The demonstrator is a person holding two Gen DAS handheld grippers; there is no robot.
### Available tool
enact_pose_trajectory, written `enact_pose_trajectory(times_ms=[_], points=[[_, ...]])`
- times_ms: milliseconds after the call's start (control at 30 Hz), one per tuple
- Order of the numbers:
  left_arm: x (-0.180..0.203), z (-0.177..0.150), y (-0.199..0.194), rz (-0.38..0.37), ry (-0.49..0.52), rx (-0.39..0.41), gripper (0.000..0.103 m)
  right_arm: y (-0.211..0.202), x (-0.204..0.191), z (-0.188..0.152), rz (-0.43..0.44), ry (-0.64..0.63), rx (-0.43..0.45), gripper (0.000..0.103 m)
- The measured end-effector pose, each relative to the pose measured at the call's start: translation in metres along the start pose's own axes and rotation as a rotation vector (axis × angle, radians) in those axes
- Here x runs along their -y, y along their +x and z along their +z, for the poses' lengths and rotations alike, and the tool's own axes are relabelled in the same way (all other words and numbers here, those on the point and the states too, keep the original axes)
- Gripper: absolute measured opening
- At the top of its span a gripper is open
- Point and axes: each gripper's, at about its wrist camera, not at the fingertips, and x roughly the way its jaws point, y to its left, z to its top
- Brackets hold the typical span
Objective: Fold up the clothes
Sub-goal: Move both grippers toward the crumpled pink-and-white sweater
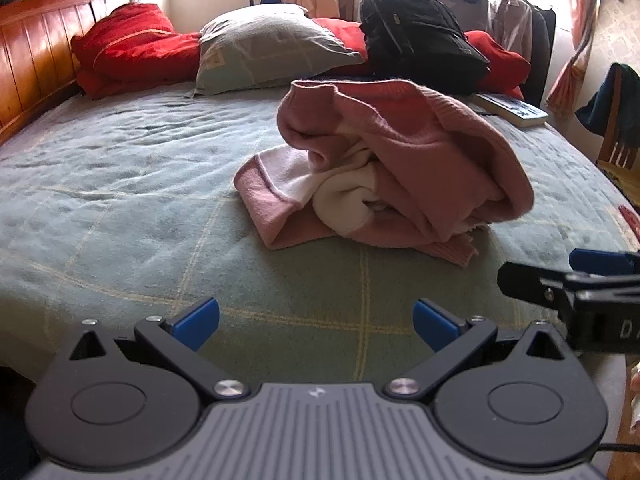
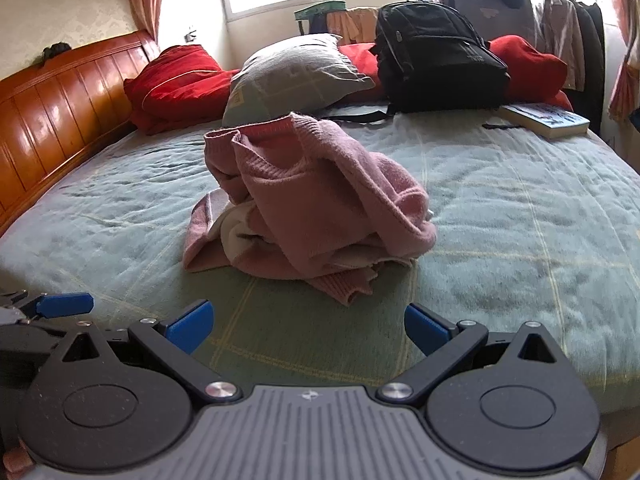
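My left claw (image 1: 316,322) and right claw (image 2: 306,326) gape wide, empty; the crumpled pink-and-white knit sweater (image 1: 384,168) lies heaped on the bed (image 1: 120,184), with no clear long axis.

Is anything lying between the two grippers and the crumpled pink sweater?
No. Only bare green blanket lies between the open left gripper, the open right gripper and the pink sweater, as both wrist views show.

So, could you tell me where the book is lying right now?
The book lies at the bed's far right edge, just right of the black backpack, beyond the crumpled pink sweater.
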Motion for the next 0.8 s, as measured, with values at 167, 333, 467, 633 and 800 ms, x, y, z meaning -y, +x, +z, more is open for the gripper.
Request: enact_pose_trajectory(times_ms=[167, 333, 467, 633, 800], points=[[-0.005, 0.01, 0.013, -0.017, -0.015, -0.012, 0.102, 0.011, 0.005, 0.013, -0.02, -0.01, -0.005, 0.103], [-0.007, 0.024, 0.027, -0.018, -0.007, -0.022, 0.102, 0.024, 0.014, 0.028, -0.056, -0.008, -0.012, 0.103], [-0.008, 0.036, 0.036, -0.03, -0.008, -0.018, 0.102, 0.033, 0.022, 0.042, -0.087, -0.005, -0.015, 0.103], [-0.009, 0.05, 0.048, -0.027, -0.008, -0.022, 0.102, 0.044, 0.034, 0.059, -0.12, 0.015, -0.011, 0.103], [-0.011, 0.061, 0.063, -0.034, -0.02, -0.053, 0.102, 0.059, 0.042, 0.069, -0.147, 0.022, -0.015, 0.103]])
